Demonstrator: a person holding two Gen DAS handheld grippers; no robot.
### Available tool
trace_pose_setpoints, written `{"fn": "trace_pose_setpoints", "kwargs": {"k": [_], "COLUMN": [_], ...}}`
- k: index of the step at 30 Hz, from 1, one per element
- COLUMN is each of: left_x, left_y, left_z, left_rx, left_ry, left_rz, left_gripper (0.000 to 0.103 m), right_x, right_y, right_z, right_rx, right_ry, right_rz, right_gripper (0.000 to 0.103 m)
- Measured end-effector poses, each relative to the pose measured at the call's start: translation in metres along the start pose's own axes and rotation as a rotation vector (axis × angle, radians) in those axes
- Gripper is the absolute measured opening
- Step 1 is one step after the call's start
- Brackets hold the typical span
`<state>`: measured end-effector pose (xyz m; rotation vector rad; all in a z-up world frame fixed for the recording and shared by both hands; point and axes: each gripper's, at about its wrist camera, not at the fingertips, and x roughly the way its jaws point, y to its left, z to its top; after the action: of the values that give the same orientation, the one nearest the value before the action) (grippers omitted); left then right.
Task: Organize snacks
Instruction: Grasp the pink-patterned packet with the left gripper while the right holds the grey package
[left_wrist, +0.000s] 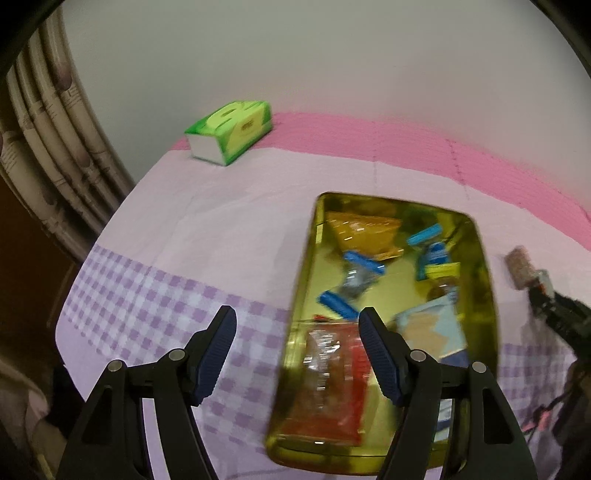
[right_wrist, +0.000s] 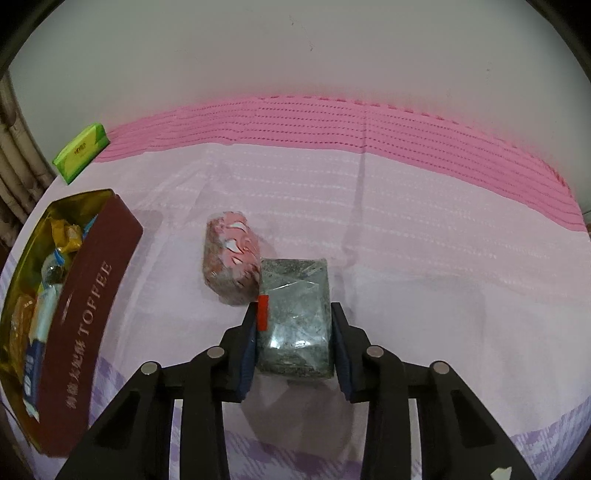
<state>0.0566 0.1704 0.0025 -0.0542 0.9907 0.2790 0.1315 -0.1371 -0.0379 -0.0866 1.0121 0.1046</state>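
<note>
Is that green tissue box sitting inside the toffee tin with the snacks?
No. The green tissue box lies on the cloth near the wall, well apart from the toffee tin.

You are working in what is looking like a home: a pink and lilac checked cloth (left_wrist: 229, 229) is covering the surface, a patterned curtain (left_wrist: 40, 122) is hanging at the left, and a green tissue pack (left_wrist: 231, 131) is sitting near the plain wall (right_wrist: 295, 55).
</note>
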Motion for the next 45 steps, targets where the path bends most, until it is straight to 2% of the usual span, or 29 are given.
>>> {"fn": "trace_pose_setpoints", "kwargs": {"k": [5, 9, 13, 18, 27, 34, 40, 43, 45], "left_x": [-0.007, -0.008, -0.004, 0.005, 0.040, 0.061, 0.084, 0.093, 0.098], "left_y": [-0.042, -0.092, -0.133, -0.174, -0.218, -0.239, -0.256, -0.263, -0.266], "left_z": [0.009, 0.017, 0.022, 0.027, 0.037, 0.043, 0.051, 0.051, 0.050], "left_rx": [0.035, 0.102, 0.149, 0.190, 0.165, 0.163, 0.147, 0.150, 0.150], "left_ry": [0.023, 0.046, 0.060, 0.075, 0.153, 0.171, 0.190, 0.204, 0.213], "left_rz": [-0.090, -0.154, -0.187, -0.220, -0.247, -0.262, -0.245, -0.236, -0.233], "left_gripper": [0.069, 0.069, 0.069, 0.069, 0.069, 0.065, 0.058, 0.052, 0.044], "right_x": [-0.005, -0.007, -0.010, -0.012, -0.015, -0.012, -0.012, -0.011, -0.012], "right_y": [-0.033, -0.068, -0.096, -0.111, -0.116, -0.122, -0.123, -0.124, -0.123], "right_z": [-0.007, -0.009, -0.013, -0.017, -0.023, -0.023, -0.023, -0.023, -0.023], "right_rx": [0.055, 0.124, 0.165, 0.148, 0.146, 0.148, 0.149, 0.149, 0.149], "right_ry": [-0.036, -0.052, -0.071, -0.077, -0.102, -0.103, -0.104, -0.104, -0.103], "right_rz": [-0.037, -0.082, -0.126, -0.162, -0.174, -0.160, -0.155, -0.155, -0.154], "right_gripper": [0.033, 0.033, 0.033, 0.033, 0.034, 0.036, 0.037, 0.037, 0.037]}}
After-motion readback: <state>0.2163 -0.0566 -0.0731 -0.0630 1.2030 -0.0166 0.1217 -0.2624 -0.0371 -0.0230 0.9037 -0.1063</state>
